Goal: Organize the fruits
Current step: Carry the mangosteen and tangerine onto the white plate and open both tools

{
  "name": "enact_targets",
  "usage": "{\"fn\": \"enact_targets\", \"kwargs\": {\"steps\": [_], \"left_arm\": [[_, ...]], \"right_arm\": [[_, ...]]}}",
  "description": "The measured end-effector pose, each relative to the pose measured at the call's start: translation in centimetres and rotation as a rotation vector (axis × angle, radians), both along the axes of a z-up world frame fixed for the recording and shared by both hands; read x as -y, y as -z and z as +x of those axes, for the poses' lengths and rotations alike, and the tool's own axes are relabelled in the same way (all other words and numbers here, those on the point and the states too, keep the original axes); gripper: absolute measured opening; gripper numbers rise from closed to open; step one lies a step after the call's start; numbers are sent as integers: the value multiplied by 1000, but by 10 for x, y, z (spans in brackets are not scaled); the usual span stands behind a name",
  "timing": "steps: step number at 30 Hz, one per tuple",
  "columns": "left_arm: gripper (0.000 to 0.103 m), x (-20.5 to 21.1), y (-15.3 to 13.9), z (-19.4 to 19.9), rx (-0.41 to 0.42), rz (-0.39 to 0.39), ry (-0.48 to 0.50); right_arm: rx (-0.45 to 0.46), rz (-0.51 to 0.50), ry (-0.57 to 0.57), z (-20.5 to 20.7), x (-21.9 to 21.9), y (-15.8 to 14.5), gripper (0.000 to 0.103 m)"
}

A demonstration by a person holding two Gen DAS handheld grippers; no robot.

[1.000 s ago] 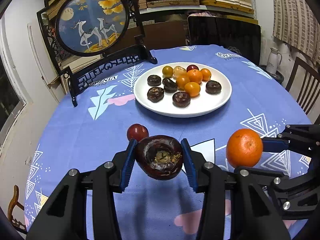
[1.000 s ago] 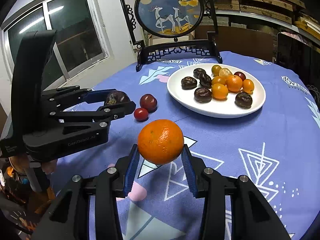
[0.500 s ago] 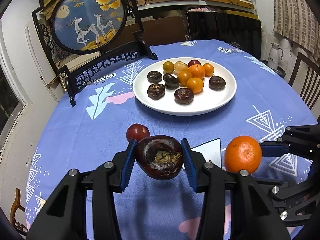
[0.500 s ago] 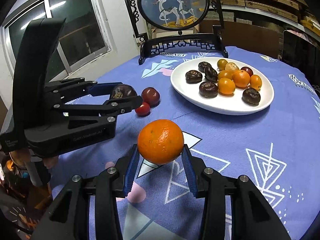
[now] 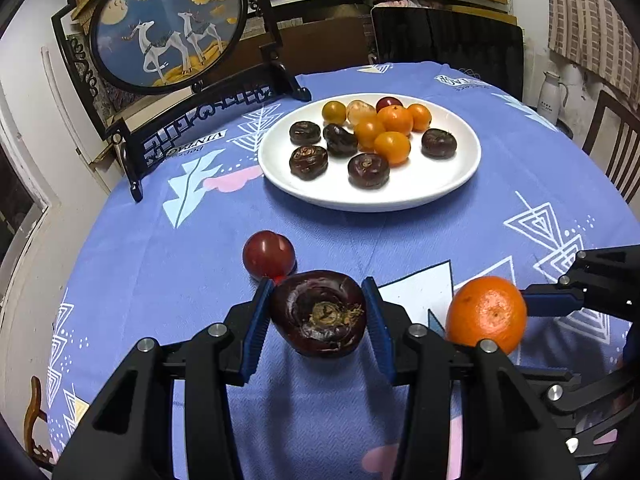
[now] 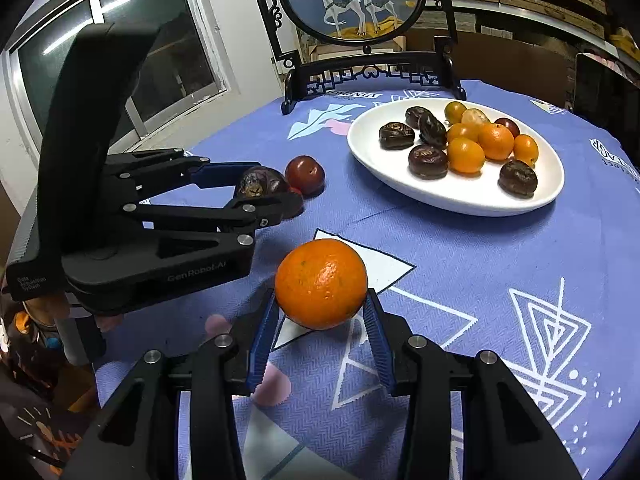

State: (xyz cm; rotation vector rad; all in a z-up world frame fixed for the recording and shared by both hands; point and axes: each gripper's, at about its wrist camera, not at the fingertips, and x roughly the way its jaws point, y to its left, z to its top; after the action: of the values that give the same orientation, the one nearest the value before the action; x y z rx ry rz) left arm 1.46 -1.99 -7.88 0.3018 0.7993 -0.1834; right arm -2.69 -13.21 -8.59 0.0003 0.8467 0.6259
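My left gripper is shut on a dark brown water chestnut, held above the blue tablecloth; it also shows in the right wrist view. My right gripper is shut on an orange, which shows in the left wrist view to the right. A white plate farther back holds several dark chestnuts and small oranges. A dark red plum and a small red tomato lie on the cloth just beyond the left gripper.
A round deer picture on a black stand stands at the back left of the table. A dark chair is behind the table, a wooden chair at the right. A window is at the left.
Both grippers have moved forward toward the plate, still holding their fruit. The plate and plum look nearer.
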Motion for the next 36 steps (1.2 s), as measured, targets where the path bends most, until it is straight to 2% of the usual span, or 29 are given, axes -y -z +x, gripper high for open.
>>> {"fn": "enact_targets", "kwargs": {"steps": [5,13,17,20,25,29,31,35,36], "left_arm": [[44,-12,2,-8,4,-8,-12],[44,-67,15,-29,-35,-42,-101],[44,-69,18,-31,-56,-29,-84],[44,-55,16,-24,-89,-29,-31],[44,-21,-19,11,-32,-44,47],[44,3,-52,49,50,-34,52],[44,11,-61,74,58,-40,36],[44,28,-58,129,17,-33,1],[44,28,-54,139,2,-43,-10]], "right_arm": [[8,-2,7,-6,3,-4,44],[-23,-4,8,-19,7,3,44],[-39,-25,-25,-25,-4,9,44],[-37,-41,-43,-23,-11,8,44],[46,-63,0,-1,-1,-22,42],[161,-54,78,30,20,-64,42],[192,-54,115,53,29,-77,42],[142,-47,149,92,38,-71,44],[117,-35,140,93,39,-65,51]]}}
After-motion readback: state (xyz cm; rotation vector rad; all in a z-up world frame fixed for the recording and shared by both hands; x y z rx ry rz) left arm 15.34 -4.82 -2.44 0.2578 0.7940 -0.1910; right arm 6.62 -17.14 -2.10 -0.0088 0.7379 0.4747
